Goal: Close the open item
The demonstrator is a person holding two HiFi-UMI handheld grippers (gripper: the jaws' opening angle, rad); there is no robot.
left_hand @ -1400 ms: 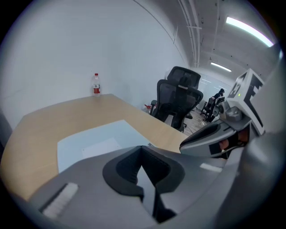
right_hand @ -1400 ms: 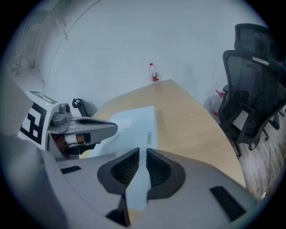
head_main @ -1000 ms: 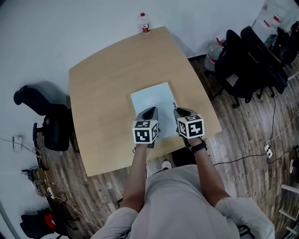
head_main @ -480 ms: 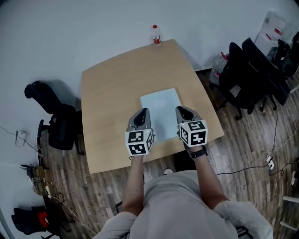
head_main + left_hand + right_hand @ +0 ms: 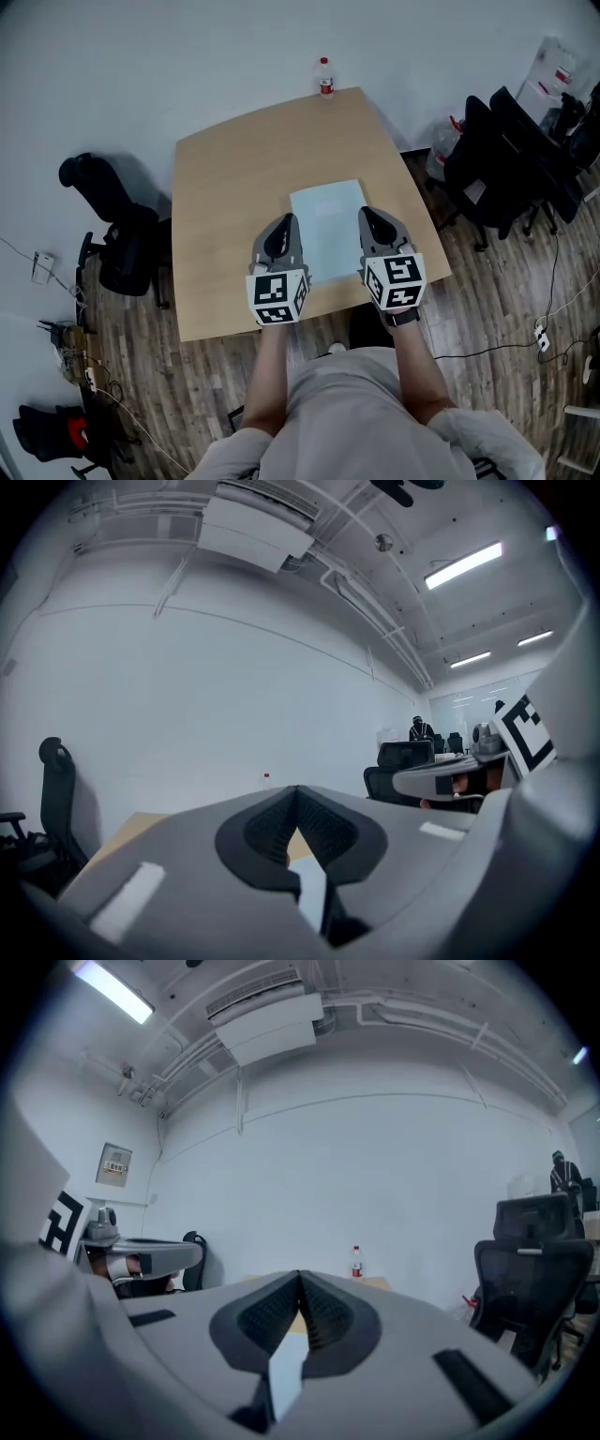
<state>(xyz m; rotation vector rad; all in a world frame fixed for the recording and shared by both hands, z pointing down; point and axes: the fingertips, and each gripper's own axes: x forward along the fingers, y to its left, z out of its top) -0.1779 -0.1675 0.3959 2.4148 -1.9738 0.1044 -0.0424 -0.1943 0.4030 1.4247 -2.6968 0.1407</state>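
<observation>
Now, over on the left, a black chair (image 5: 117, 239) is standing on the wood floor beside the big tan table (image 5: 225, 178). Next, the person is holding the left gripper (image 5: 288, 219) over the near part of the table, just beside the left edge of the pale blue flat thing (image 5: 328, 225). In the left gripper view its two dark pads (image 5: 272, 827) are pressing together at the tip, and nothing is sitting between them. The pale blue flat thing is lying flat in the middle of the table, between the two grippers, and it is looking closed from above. Far behind it, a small bottle (image 5: 325, 78) with a red band is standing at the back edge of the table. The right gripper (image 5: 366, 213) is hanging over the right edge of the blue thing, and its jaws are pressing together too, holding nothing. Both grippers are pointing level at the white wall. On the far right, more black chairs (image 5: 497, 159) are crowding together on the floor.
</observation>
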